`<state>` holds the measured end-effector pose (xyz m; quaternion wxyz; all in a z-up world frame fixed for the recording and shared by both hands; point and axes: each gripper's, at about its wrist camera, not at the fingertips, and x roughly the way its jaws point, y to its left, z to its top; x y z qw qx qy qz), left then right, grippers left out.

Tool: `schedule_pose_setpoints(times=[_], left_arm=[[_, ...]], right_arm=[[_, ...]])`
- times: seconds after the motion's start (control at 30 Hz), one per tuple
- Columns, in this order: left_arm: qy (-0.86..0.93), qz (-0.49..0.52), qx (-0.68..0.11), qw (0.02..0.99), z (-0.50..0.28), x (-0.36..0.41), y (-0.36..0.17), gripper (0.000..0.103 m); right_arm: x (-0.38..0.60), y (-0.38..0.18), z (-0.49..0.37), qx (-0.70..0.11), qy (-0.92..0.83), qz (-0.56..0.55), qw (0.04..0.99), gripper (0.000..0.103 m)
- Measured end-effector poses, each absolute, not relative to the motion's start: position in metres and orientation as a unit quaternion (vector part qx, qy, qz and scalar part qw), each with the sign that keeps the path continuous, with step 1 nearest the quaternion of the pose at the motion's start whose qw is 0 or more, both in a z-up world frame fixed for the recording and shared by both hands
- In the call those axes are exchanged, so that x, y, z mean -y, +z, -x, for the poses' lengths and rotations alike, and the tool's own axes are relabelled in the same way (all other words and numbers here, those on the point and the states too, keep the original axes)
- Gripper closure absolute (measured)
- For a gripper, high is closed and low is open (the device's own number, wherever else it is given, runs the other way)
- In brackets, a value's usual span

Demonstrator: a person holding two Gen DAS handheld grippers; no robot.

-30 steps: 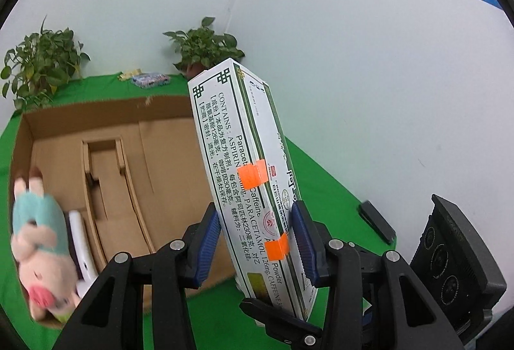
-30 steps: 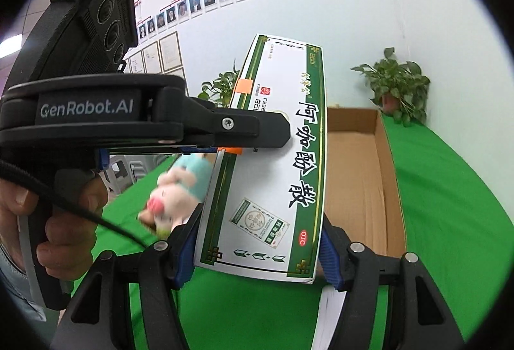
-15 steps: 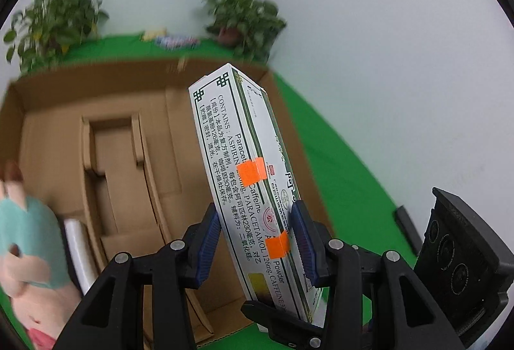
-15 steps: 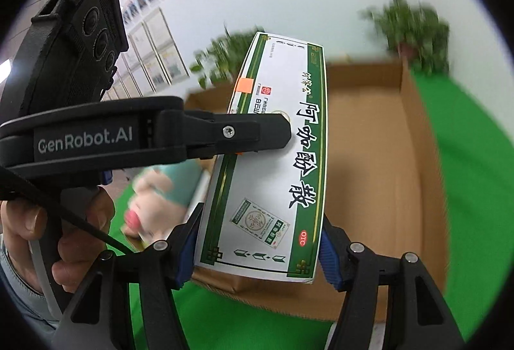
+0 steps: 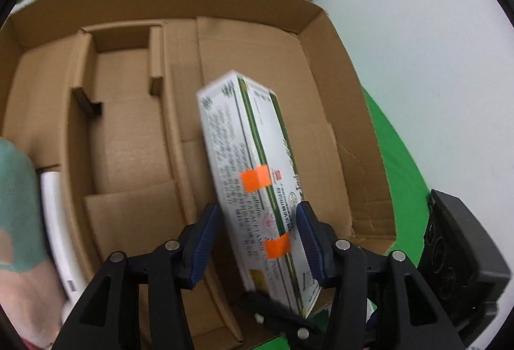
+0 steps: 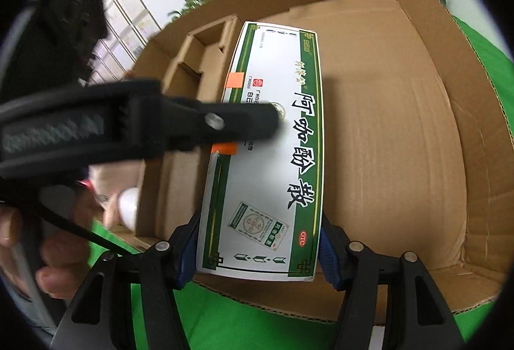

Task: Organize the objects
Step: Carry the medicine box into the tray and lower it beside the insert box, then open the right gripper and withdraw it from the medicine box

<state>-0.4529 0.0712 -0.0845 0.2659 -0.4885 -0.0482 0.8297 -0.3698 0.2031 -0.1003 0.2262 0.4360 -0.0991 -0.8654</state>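
Medicine box (image 6: 273,157): above the carton (image 6: 417,125), clenched by the right gripper (image 6: 257,250); left gripper (image 5: 258,240) fingers opening around it, left pad clear.

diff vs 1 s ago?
Both grippers carried the medicine box down and forward, and it now hangs over the carton's wide right bay. The left gripper jaws are opening, with a gap at its left pad and the box between them. Unchanged: the right gripper clamps the box's sides; the plush stays at the carton's left.
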Motion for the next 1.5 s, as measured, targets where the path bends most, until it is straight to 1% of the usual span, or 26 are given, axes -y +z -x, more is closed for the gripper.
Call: schedule_pose_setpoints(times=[0.17, 0.33, 0.37, 0.43, 0.5, 0.73, 0.77, 0.8, 0.83, 0.9, 0.93, 1.1, 1.13, 1.17, 1.2, 1.27, 1.3, 1.33, 1.37, 1.4, 1.5], left_arm=[[0.842, 0.472, 0.04, 0.258, 0.442, -0.066, -0.07, 0.054], [0.853, 0.458, 0.049, 0.247, 0.431, -0.041, -0.073, 0.054], [0.855, 0.453, 0.051, 0.246, 0.427, -0.035, -0.071, 0.054], [0.858, 0.449, 0.053, 0.242, 0.418, -0.027, -0.07, 0.054], [0.861, 0.447, 0.052, 0.237, 0.414, -0.02, -0.072, 0.054], [0.863, 0.449, 0.053, 0.226, 0.402, -0.004, -0.089, 0.054], [0.863, 0.449, 0.055, 0.225, 0.404, -0.003, -0.092, 0.054], [0.863, 0.449, 0.056, 0.224, 0.403, -0.002, -0.098, 0.054], [0.863, 0.449, 0.056, 0.223, 0.403, 0.0, -0.103, 0.054], [0.862, 0.452, 0.056, 0.222, 0.399, 0.002, -0.11, 0.054], [0.861, 0.455, 0.057, 0.222, 0.401, 0.003, -0.115, 0.054], [0.865, 0.452, 0.05, 0.212, 0.391, 0.007, -0.125, 0.054], [0.87, 0.445, 0.046, 0.209, 0.387, 0.008, -0.122, 0.054], [0.877, 0.434, 0.039, 0.204, 0.384, 0.008, -0.118, 0.054], [0.888, 0.417, 0.028, 0.195, 0.378, 0.008, -0.112, 0.053], [0.907, 0.383, 0.009, 0.174, 0.364, 0.008, -0.1, 0.041], [0.92, 0.36, -0.005, 0.153, 0.356, 0.008, -0.094, 0.025], [0.934, 0.333, -0.018, 0.128, 0.345, 0.009, -0.087, 0.013], [0.946, 0.306, -0.029, 0.103, 0.335, 0.009, -0.081, 0.006], [0.956, 0.279, -0.039, 0.079, 0.324, 0.008, -0.075, 0.001], [0.964, 0.255, -0.061, 0.039, 0.303, 0.004, -0.069, 0.001]], right_arm=[[-0.2, -0.103, 0.37, 0.091, -0.861, -0.444, 0.232, 0.042], [-0.199, -0.111, 0.374, 0.081, -0.852, -0.466, 0.225, 0.041], [-0.199, -0.113, 0.375, 0.081, -0.852, -0.467, 0.222, 0.038], [-0.2, -0.113, 0.375, 0.078, -0.852, -0.468, 0.222, 0.038], [-0.201, -0.112, 0.373, 0.077, -0.853, -0.464, 0.227, 0.03], [-0.219, -0.11, 0.371, 0.067, -0.863, -0.445, 0.229, 0.03], [-0.22, -0.113, 0.375, 0.065, -0.86, -0.45, 0.23, 0.034], [-0.224, -0.118, 0.385, 0.062, -0.859, -0.454, 0.23, 0.046], [-0.222, -0.122, 0.379, 0.06, -0.856, -0.458, 0.234, 0.051], [-0.22, -0.119, 0.363, 0.063, -0.857, -0.454, 0.236, 0.053], [-0.206, -0.113, 0.362, 0.061, -0.859, -0.451, 0.235, 0.053], [-0.198, -0.108, 0.366, 0.053, -0.865, -0.447, 0.224, 0.052], [-0.2, -0.103, 0.359, 0.048, -0.872, -0.438, 0.215, 0.05], [-0.201, -0.1, 0.354, 0.043, -0.878, -0.428, 0.208, 0.037], [-0.202, -0.095, 0.347, 0.034, -0.89, -0.409, 0.198, 0.02], [-0.206, -0.079, 0.327, 0.009, -0.918, -0.356, 0.176, 0.01], [-0.206, -0.073, 0.319, -0.003, -0.927, -0.335, 0.168, 0.0], [-0.209, -0.065, 0.309, -0.012, -0.937, -0.307, 0.165, 0.0], [-0.21, -0.06, 0.303, -0.013, -0.941, -0.295, 0.164, 0.001], [-0.212, -0.057, 0.298, -0.011, -0.944, -0.286, 0.164, 0.0], [-0.226, -0.053, 0.286, -0.021, -0.95, -0.272, 0.155, 0.0]])
